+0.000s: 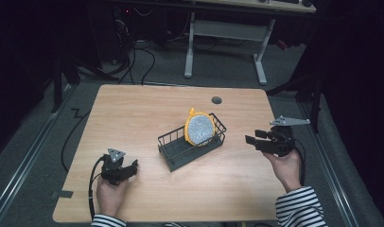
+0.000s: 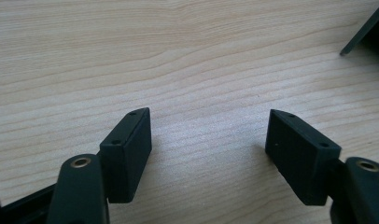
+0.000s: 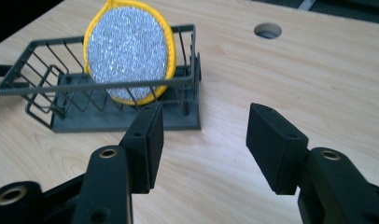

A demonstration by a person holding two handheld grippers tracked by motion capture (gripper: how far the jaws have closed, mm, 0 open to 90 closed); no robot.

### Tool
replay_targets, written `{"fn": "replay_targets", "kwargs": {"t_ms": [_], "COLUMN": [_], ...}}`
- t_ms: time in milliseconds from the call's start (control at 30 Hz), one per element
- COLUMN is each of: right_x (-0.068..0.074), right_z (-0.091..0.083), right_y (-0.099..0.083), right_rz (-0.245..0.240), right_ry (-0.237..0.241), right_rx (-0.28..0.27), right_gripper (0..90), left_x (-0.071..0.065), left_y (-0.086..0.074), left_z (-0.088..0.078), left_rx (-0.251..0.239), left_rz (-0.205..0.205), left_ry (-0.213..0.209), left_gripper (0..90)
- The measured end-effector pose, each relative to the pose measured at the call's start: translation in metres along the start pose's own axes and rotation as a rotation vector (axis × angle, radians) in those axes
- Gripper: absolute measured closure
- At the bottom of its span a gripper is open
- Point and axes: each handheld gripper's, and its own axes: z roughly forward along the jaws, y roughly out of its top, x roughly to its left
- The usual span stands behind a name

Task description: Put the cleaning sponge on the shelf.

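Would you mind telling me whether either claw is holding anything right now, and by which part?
Nothing is held. The left claw and right claw are both open over bare table.

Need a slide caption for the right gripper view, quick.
Open right gripper faces a wire basket holding an upright yellow-rimmed scrubber.

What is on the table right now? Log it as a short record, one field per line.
surface: wooden table with a round cable hole
rack: dark wire basket, near table centre
contents: round silver scouring pad with yellow rim, standing on edge at the basket's right end
left tool: jaws open, empty, near the table, left of the basket
right tool: jaws open, empty, right of the basket, pointing toward it
contact: neither tool touches basket or pad
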Motion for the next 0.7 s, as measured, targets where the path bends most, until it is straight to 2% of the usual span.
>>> {"fn": "replay_targets", "kwargs": {"t_ms": [100, 333, 700], "right_x": [0.001, -0.004, -0.012], "right_z": [0.000, 0.008, 0.024], "right_y": [-0.009, -0.031, -0.062], "right_rz": [0.003, 0.022, 0.080], "right_ry": [-0.005, -0.021, -0.019], "right_rx": [-0.005, 0.027, 0.026], "right_gripper": [46.9, 46.8, 46.9], "left_x": [0.000, 0.000, 0.000], "left_y": [0.000, 0.000, 0.000], "left_z": [0.000, 0.000, 0.000], "left_rx": [-0.002, 0.000, 0.001], "left_rz": [-0.002, 0.001, 0.003], "left_ry": [-0.001, 0.001, 0.002], "left_gripper": [32.0, 32.0, 32.0]}}
